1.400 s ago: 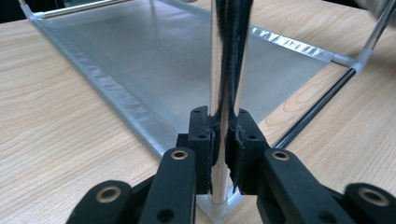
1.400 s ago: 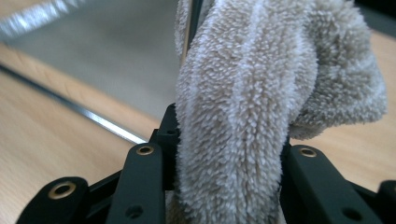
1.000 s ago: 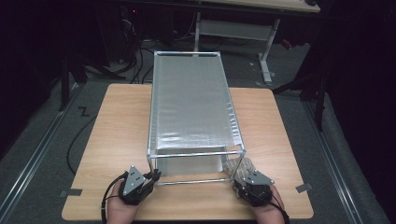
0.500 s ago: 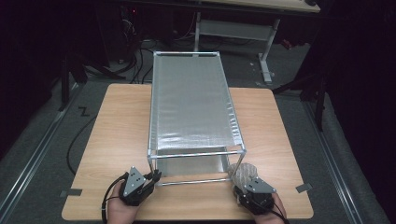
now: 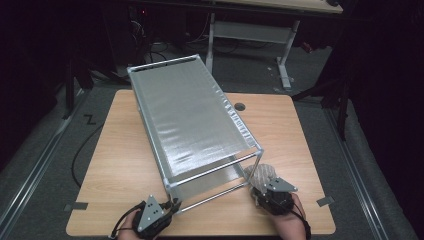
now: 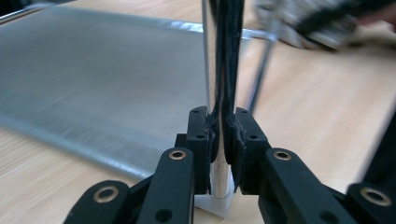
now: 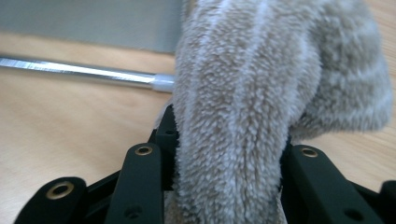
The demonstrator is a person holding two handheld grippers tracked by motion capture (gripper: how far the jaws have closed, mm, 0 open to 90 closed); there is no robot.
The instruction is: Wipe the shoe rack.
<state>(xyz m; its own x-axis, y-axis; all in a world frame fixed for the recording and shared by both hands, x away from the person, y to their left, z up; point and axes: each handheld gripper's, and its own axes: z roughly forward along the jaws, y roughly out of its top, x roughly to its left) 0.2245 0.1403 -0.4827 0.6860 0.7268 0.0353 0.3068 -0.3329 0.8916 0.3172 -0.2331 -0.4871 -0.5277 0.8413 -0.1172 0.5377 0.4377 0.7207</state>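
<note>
A silver metal rack (image 5: 192, 117) with a mesh top stands askew on the wooden table (image 5: 115, 150). My left gripper (image 5: 170, 205) is shut on the rack's near-left leg (image 5: 168, 192). In the left gripper view the pads (image 6: 205, 140) press on that chrome leg (image 6: 212, 70) just above its white foot; the jaws have just been opening slightly with the leg still between them. My right gripper (image 5: 260, 189) sits by the near-right leg (image 5: 255, 167), shut on a fuzzy grey cloth (image 5: 262, 173). In the right gripper view the cloth (image 7: 247, 93) bulges out between the jaws, near the rack's lower bar (image 7: 84, 70).
A round cable hole (image 5: 240, 106) lies in the table right of the rack. Grey tape marks (image 5: 76, 206) the near corners. Behind the table stands a white-legged desk (image 5: 285, 55), and cables (image 5: 80, 150) trail over the floor at the left.
The rack has swung round: its near end has gone right and its far end left. My left gripper has moved right with the leg. The right gripper has shifted slightly right.
</note>
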